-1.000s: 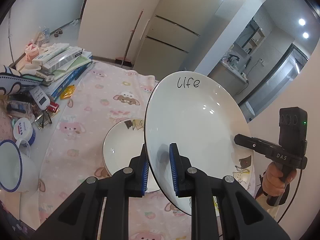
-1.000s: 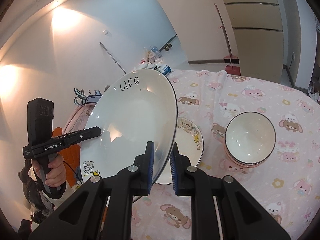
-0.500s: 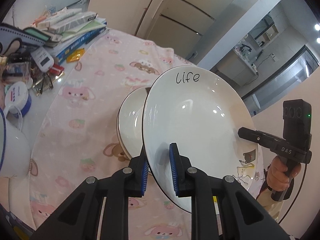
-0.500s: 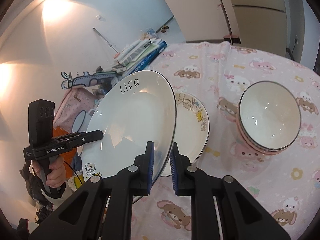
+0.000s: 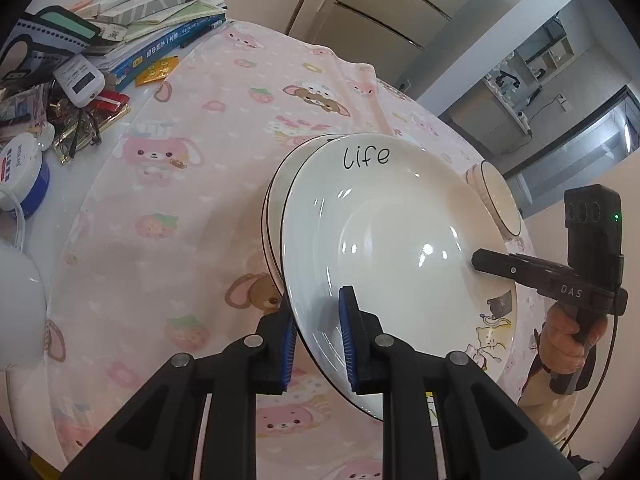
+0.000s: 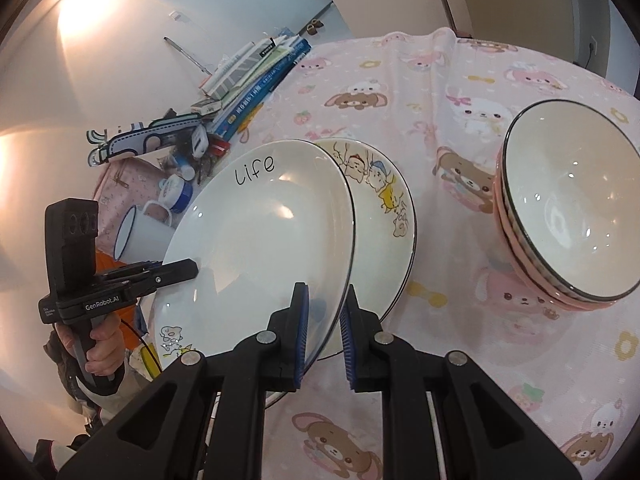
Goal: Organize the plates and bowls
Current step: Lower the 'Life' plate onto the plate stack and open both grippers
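Note:
Both grippers hold one white plate marked "life" (image 5: 384, 236) by opposite rims, tilted just above a second plate. My left gripper (image 5: 318, 332) is shut on its near rim. My right gripper (image 6: 323, 332) is shut on the other rim of the same plate (image 6: 256, 248). The second plate, with cartoon drawings (image 6: 384, 208), lies on the pink tablecloth, partly hidden under the held one; its edge also shows in the left wrist view (image 5: 274, 208). A stack of pink bowls (image 6: 568, 208) stands to the right of it.
Books and boxes (image 5: 160, 20) are piled at the table's far left, with a remote, glasses and small jars (image 5: 24, 168) near them. A white enamel mug (image 6: 140, 232) stands at the table edge. The pink tablecloth (image 5: 192, 184) covers the table.
Both grippers have lowered the "life" plate toward the table and brought it over the cartoon plate. The bowls and clutter have not moved.

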`<act>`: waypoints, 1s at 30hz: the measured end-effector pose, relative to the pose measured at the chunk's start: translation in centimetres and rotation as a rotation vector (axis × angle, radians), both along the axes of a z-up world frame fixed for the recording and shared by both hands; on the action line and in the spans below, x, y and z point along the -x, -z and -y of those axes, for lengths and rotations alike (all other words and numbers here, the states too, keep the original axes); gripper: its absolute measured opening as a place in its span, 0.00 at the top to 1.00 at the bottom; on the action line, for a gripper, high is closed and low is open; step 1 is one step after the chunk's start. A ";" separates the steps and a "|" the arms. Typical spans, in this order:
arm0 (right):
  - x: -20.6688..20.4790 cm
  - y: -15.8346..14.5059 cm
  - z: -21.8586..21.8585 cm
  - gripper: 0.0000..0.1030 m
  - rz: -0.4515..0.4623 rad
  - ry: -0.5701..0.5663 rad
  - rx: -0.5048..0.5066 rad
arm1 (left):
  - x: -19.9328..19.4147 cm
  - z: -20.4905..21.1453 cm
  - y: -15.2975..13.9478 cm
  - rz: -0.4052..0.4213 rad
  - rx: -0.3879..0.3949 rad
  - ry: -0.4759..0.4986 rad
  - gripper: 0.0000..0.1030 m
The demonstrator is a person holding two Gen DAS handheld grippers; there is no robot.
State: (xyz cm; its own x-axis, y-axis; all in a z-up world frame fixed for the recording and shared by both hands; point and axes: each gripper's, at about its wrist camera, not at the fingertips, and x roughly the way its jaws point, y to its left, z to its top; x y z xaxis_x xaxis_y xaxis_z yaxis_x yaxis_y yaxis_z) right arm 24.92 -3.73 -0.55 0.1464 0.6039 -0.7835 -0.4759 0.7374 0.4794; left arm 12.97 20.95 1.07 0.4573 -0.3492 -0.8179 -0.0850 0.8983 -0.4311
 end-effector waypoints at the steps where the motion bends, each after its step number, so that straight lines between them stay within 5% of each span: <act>1: -0.1 0.2 -0.1 0.85 -0.004 -0.001 0.003 | -0.1 0.0 0.1 0.002 -0.007 0.004 0.80; 30: -1.3 2.7 -0.8 0.83 -0.077 0.020 0.041 | -1.3 0.0 2.3 -0.055 -0.011 0.012 0.80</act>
